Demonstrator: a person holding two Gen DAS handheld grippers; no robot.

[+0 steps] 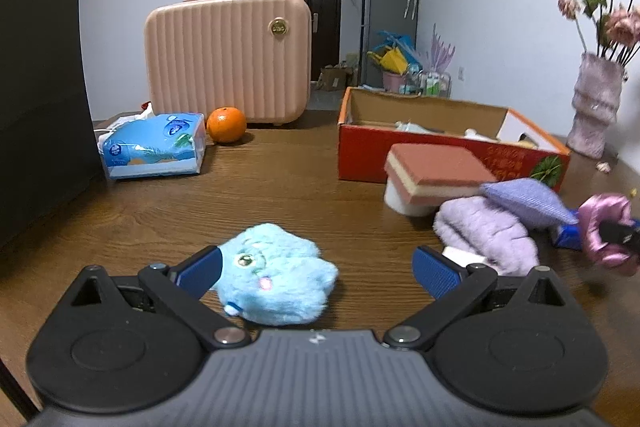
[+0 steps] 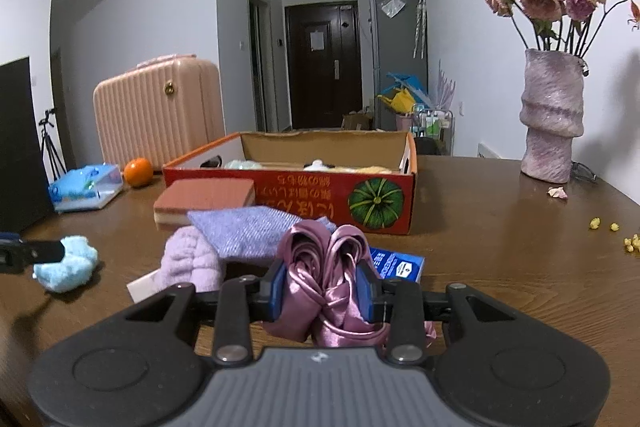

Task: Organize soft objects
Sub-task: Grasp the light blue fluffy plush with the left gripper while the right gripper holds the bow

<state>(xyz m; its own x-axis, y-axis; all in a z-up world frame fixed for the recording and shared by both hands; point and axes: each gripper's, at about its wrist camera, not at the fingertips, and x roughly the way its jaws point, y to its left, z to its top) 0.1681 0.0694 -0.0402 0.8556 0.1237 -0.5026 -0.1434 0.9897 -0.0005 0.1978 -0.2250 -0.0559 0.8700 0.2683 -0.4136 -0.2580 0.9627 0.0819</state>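
Note:
My left gripper [image 1: 318, 269] is open, its blue pads either side of a light blue plush toy [image 1: 276, 275] lying on the wooden table; the left pad touches the toy. My right gripper [image 2: 323, 287] is shut on a pink satin scrunchie [image 2: 326, 267], also seen in the left wrist view [image 1: 606, 233]. A lilac fuzzy cloth [image 2: 188, 261], a purple woven pouch [image 2: 252, 231] and a pink-topped sponge [image 2: 204, 201] lie in front of the red cardboard box [image 2: 280, 191], which holds several soft items. The blue plush also shows at the right wrist view's left [image 2: 68, 263].
A pink ribbed case [image 1: 228, 57], an orange [image 1: 226, 125] and a blue tissue pack [image 1: 154, 145] stand at the back left. A dark monitor [image 1: 40, 87] is at the left. A vase of dried roses [image 2: 550, 119] stands at the right. A blue packet [image 2: 396, 263] lies by the scrunchie.

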